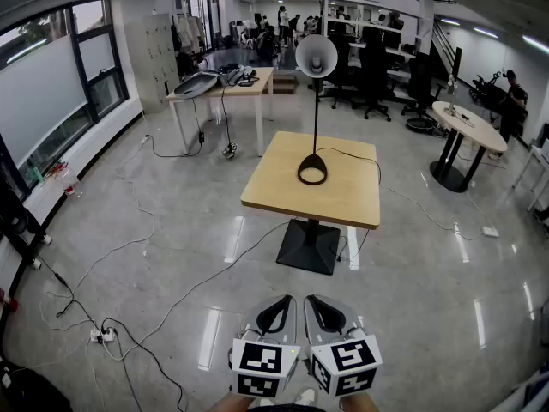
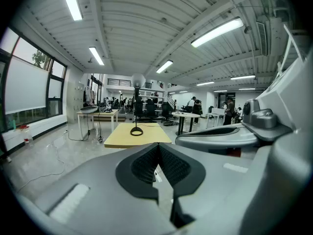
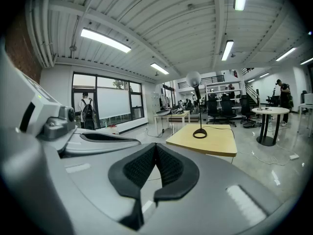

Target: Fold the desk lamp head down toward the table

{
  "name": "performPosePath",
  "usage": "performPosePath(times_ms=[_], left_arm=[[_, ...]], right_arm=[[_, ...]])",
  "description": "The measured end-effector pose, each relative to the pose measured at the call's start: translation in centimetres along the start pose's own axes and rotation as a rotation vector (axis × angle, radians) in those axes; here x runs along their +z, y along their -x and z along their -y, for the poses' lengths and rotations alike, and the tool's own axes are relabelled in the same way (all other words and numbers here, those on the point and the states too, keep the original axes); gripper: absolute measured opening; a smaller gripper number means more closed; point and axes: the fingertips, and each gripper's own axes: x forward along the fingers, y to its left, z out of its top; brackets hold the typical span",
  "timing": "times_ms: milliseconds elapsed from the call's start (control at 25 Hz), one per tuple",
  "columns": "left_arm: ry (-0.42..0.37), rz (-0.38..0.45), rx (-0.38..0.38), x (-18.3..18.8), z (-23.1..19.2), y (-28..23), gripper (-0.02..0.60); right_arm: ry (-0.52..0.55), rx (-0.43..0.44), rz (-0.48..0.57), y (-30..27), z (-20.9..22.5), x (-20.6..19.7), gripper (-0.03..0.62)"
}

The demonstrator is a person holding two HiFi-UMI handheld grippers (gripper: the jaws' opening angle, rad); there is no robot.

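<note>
The desk lamp stands upright on a square wooden table (image 1: 343, 204) a few steps ahead of me. Its white round head (image 1: 316, 56) sits high on a thin black stem above a black ring base (image 1: 312, 171). A black cord runs off the table's right side. Both grippers are held low and side by side, far short of the table. The left gripper (image 1: 283, 302) is shut with nothing in it, and so is the right gripper (image 1: 316, 300). In the left gripper view the lamp (image 2: 137, 106) is small beyond the closed jaws (image 2: 157, 147). The right gripper view shows the lamp (image 3: 197, 106) past its closed jaws (image 3: 155, 146).
The table stands on a black pedestal foot (image 1: 309, 245). Cables and a power strip (image 1: 101, 336) lie on the floor to the left. A long desk (image 1: 223, 86) stands at the back left, a round table (image 1: 467, 127) at the right, office chairs and people far behind.
</note>
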Motion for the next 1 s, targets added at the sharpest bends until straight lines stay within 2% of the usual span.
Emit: performPosePath(times_ms=[160,280,400,560,680,760,880,1000], left_arm=[[-0.003,-0.002,-0.010,-2.4,-2.7,6.4,0.012],[-0.003,-0.001,-0.011,-1.6,-6.7,8.9,0.012],[-0.001,0.007,-0.012,-1.3,-11.4,11.8,0.012],[0.003,0.010,-0.027,-3.4,-18.4,17.3,0.012],[0.009,0.011,-0.032,-4.8,-25.4,19.4,0.012],[0.012,0.011,-0.033,-4.8,-28.3,18.8,0.012],[0.013,0.013,-0.034,-3.2,-30.2,16.9,0.012],[0.014,0.013,-0.038,-4.5,-35.4,15.9,0.012]], right_arm=[[0.015,-0.012,0.021,1.2,-7.1,-1.1,0.005],[0.005,-0.027,0.030,-0.5,-11.2,0.4,0.005],[0.011,-0.032,0.026,-2.6,-16.2,1.2,0.005],[0.010,-0.047,0.012,-5.4,-24.9,0.0,0.005],[0.021,-0.058,0.011,-9.9,-30.7,-0.1,0.005],[0.034,-0.054,0.008,-12.5,-32.0,0.3,0.005],[0.049,-0.047,0.001,-15.0,-31.6,1.9,0.005],[0.046,-0.050,-0.007,-20.0,-33.8,1.1,0.005]])
